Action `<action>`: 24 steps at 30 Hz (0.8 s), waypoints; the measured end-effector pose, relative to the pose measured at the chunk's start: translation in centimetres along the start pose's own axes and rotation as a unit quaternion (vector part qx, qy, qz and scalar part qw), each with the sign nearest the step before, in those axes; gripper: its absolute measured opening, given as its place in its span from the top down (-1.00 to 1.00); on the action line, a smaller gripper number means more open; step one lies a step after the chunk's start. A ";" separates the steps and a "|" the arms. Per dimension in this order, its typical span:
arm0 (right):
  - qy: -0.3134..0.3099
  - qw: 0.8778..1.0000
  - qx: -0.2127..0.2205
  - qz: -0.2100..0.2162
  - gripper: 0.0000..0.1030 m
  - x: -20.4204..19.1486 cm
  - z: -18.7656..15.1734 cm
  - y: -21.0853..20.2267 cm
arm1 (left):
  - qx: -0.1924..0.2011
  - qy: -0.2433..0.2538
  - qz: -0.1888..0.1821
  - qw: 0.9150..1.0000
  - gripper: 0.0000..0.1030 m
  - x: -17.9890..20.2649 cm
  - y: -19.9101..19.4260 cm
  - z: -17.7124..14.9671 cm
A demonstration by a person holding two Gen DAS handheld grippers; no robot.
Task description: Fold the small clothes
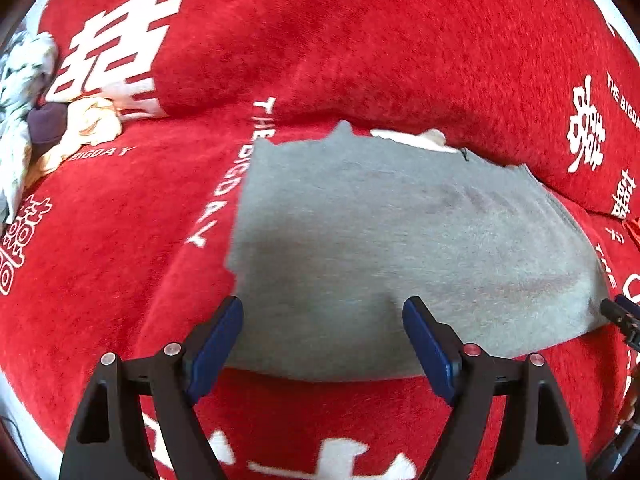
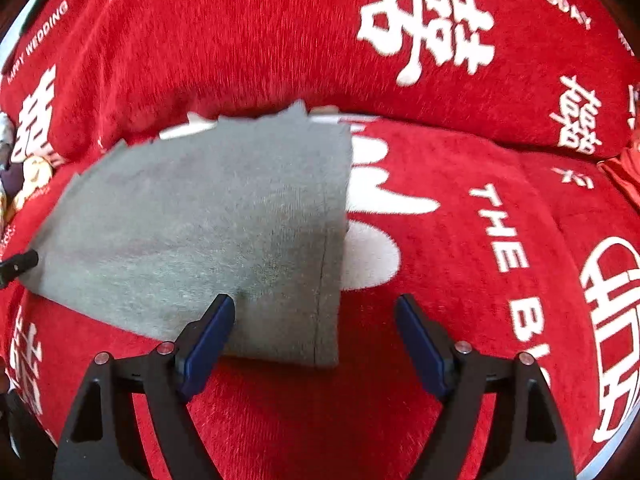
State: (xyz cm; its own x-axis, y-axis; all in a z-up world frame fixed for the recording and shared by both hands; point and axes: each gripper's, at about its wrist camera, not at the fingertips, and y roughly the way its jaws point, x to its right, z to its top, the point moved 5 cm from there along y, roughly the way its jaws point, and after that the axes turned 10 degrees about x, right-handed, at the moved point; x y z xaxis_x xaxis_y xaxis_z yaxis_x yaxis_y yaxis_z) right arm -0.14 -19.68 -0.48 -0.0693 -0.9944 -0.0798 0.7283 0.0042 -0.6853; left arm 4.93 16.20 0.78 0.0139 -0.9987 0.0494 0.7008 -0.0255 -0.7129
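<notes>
Item: grey garment [image 1: 400,240], folded to a flat, roughly rectangular panel, lying on the seat of a red plush cover [image 1: 120,264] printed with white characters and lettering. A seam ran near its right edge in the right wrist view; a strip of white fabric [image 1: 416,138] showed at its far edge, toward 12 o'clock.

Left gripper [image 1: 322,336]: blue-padded fingers spread wide, nothing between them, hovering over the garment's near edge.

Right gripper [image 2: 314,332]: likewise wide apart and empty, over the garment's near right corner.

At 9 to 10 o'clock in the left wrist view, a heap of pale and dark clothes [image 1: 52,120] lay against the cover's raised back.
</notes>
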 end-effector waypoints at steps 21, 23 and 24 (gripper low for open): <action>-0.058 0.996 -0.001 0.065 -0.64 -12.1 3.7 1.7 | -0.010 -0.137 -0.121 0.983 -0.98 -4.6 4.6 -0.2; -0.060 0.996 -0.004 0.072 -0.64 -13.0 4.0 2.1 | -0.008 -0.149 -0.155 0.977 -0.98 -4.4 4.7 0.1; -0.062 0.995 -0.006 0.074 -0.64 -13.4 4.1 2.2 | -0.005 -0.151 -0.166 0.974 -0.97 -4.3 4.7 0.2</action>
State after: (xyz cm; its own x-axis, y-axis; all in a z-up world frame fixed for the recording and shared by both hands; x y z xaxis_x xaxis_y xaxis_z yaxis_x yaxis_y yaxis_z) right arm 5.21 -6.80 2.06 0.1230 -0.9882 -0.0911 0.7161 0.1520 -0.6812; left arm 8.29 20.40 -2.65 -0.0023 -0.8767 0.4810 0.6958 -0.3469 -0.6289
